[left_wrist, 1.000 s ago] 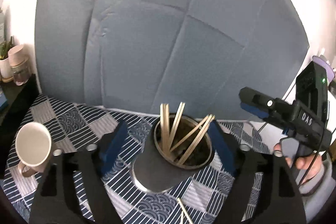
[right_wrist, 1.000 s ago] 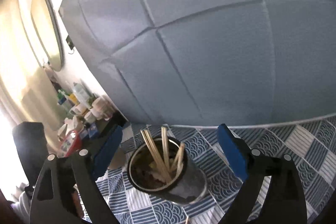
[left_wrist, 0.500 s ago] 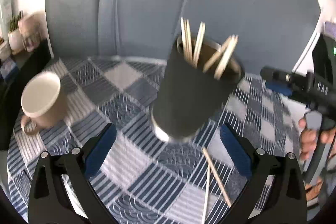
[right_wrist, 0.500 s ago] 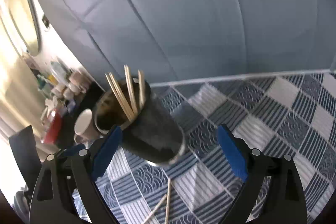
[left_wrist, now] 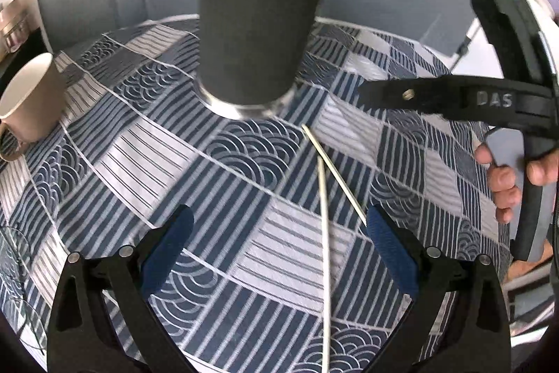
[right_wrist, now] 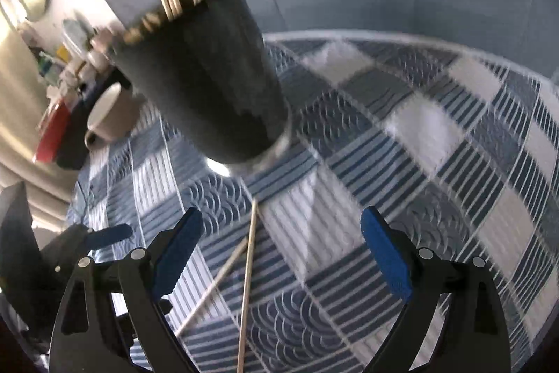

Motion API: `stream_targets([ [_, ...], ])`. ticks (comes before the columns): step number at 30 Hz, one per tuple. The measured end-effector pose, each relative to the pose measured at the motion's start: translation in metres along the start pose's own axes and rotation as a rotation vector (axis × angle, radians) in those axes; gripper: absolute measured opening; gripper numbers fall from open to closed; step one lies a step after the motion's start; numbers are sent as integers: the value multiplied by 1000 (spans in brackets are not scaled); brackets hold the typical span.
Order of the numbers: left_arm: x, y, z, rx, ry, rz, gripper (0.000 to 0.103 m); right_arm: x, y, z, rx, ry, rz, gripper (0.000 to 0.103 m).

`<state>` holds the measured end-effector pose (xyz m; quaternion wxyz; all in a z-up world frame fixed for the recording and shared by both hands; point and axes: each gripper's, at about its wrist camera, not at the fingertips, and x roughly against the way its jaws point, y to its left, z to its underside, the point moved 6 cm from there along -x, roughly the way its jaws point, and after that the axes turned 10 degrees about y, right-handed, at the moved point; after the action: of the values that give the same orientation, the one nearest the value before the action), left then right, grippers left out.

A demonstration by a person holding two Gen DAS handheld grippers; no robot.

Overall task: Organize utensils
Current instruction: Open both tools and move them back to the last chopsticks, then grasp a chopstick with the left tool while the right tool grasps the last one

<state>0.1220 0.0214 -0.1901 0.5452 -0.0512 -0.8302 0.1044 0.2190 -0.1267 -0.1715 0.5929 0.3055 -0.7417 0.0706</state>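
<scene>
Since a second ago: both claws have dropped from over the tumbler toward the bench.
Left claw [left_wrist: 279, 250]: released, just opened wider, nothing between its pads.
Chopsticks [left_wrist: 325, 233]: two loose pale sticks, crossed on the patchwork cloth [left_wrist: 139, 163], just before the dark tumbler [left_wrist: 255, 23] holding the others.
Right claw [right_wrist: 279, 254]: released, empty.
Meaning: likely pickup next.

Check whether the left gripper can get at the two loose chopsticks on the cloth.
Probably yes: the left gripper is open, both chopsticks lie bare on the cloth between its fingers, clear of the cup.
</scene>
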Motion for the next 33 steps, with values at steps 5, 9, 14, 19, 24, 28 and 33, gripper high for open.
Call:
stream_targets([
  [5, -10, -10, 14, -25, 40, -4, 97, -17, -6, 23, 0, 54, 25, 87],
  [9, -20, -12, 22, -56, 72, -36, 97, -27, -7, 35, 28, 92, 54, 87],
  [14, -30, -8, 28, -68, 116, -87, 97, -35, -4, 44, 43, 124, 54, 87],
  [19, -36, -14, 32, -177, 100, -185, 99, -42, 4, 46, 73, 140, 74, 90],
  [24, -34, -8, 34, -161, 98, -177, 99, -52, 15, 52, 205, 162, 185, 96],
  [28, -35, -8, 33, -162, 126, -180, 99, -55, 14, 54, 221, 155, 203, 96],
  [33, -42, -12, 27, -168, 207, -182, 99, -56, 14, 59, 246, 128, 203, 96],
])
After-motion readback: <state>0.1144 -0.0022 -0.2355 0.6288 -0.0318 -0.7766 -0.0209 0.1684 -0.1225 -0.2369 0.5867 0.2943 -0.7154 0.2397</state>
